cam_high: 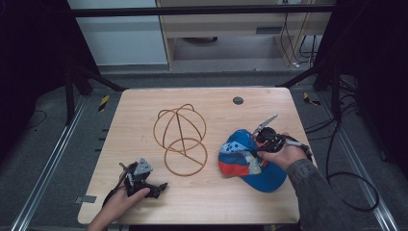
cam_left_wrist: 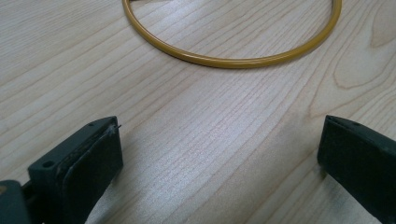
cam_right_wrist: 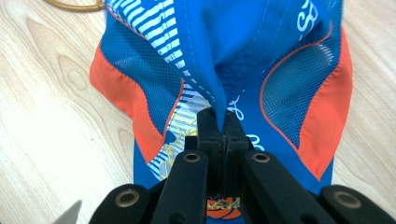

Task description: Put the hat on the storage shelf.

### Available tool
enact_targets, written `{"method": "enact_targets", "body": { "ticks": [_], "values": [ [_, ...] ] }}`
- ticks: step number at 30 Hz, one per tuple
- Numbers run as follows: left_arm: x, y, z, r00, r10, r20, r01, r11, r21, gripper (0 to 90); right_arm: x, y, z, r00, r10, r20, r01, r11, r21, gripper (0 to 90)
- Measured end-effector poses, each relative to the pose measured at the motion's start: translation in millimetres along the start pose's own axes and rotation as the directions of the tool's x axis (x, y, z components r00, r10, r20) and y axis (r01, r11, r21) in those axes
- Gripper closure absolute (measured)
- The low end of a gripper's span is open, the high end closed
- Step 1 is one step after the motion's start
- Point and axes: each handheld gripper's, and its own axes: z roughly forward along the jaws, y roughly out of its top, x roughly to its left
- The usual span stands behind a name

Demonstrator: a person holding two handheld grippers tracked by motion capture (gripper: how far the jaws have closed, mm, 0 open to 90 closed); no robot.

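The right gripper (cam_right_wrist: 223, 122) had its jaws clamped on a fold of the blue-and-orange cap (cam_high: 246, 159) (right of the wire hat stand (cam_high: 181, 139)) on the tabletop (cam_high: 211, 202), while the left gripper (cam_high: 144, 183) rested with jaws apart.

Blue cap (cam_high: 250, 161) with orange side panels, mesh patches and white-striped print, lying on the right part of the wooden table (cam_high: 144, 115), brim toward the near edge. Crown fabric pinched into a fold and gathered up between the closed jaws of the right gripper (cam_right_wrist: 223, 126). Gold wire stand (cam_high: 182, 139) just left of the cap: 1 flat ring on the tabletop, crossed hoops forming a dome behind it.
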Motion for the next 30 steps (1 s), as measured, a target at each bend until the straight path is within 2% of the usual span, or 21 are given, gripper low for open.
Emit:
{"method": "enact_targets", "body": {
  "ticks": [7,12,14,15,16,17,18,20,21,22,24,30],
  "values": [
    [-0.1,-0.1,0.0,1.0,0.0,0.0,0.0,1.0,0.0,0.0,-1.2,-0.2,-24.3,1.0,0.003,-0.003,-0.003,0.999,-0.047,89.9],
    [0.0,-0.1,0.0,1.0,0.0,0.0,0.0,1.0,-0.001,0.0,3.6,5.2,-58.1,0.9998,-0.02,0.01,0.021,0.993,-0.117,89.9],
    [-0.4,-0.2,0.1,1.0,-0.003,0.0,0.003,1.0,-0.003,0.0,4.4,6.5,-64.0,0.9996,-0.026,0.012,0.027,0.992,-0.127,89.9],
    [-0.6,-0.3,0.2,1.0,-0.005,-0.001,0.005,1.0,-0.005,0.0,6.6,9.9,-75.6,0.9995,-0.027,0.019,0.029,0.989,-0.144,89.9],
    [-0.7,-0.3,0.1,1.0,-0.006,-0.001,0.006,1.0,-0.006,0.0,6.6,9.9,-75.6,0.9995,-0.027,0.019,0.029,0.989,-0.144,89.9],
    [-0.7,-0.3,0.1,1.0,-0.006,-0.001,0.006,1.0,-0.005,0.0,8.4,13.8,-86.6,0.9987,-0.039,0.032,0.044,0.986,-0.161,89.9],
    [-0.7,-0.3,0.1,1.0,-0.006,-0.001,0.006,1.0,-0.005,0.0,8.4,13.8,-86.6,0.9987,-0.039,0.032,0.044,0.986,-0.161,89.9],
    [-0.4,-0.1,0.3,1.0,-0.002,-0.001,0.002,1.0,-0.007,0.0,10.6,19.6,-101.7,0.9975,-0.053,0.046,0.061,0.98,-0.19,89.9],
    [-0.3,-0.1,0.3,1.0,-0.002,-0.001,0.002,1.0,-0.007,0.0,10.6,19.6,-101.7,0.9975,-0.053,0.046,0.061,0.98,-0.19,89.9],
    [-0.3,-0.2,0.2,1.0,-0.001,-0.001,0.001,1.0,-0.006,0.0,11.4,22.9,-109.8,0.9971,-0.06,0.047,0.068,0.975,-0.213,89.9],
    [-0.4,-0.2,0.1,1.0,-0.001,-0.001,0.001,1.0,-0.006,0.0,12.1,24.5,-113.7,0.9969,-0.06,0.052,0.07,0.973,-0.222,89.9],
    [-0.3,-0.2,0.2,1.0,-0.001,0.0,0.001,1.0,-0.006,0.0,19.3,32.1,-131.8,0.9939,-0.079,0.077,0.098,0.955,-0.28,89.9]
  ]
}}
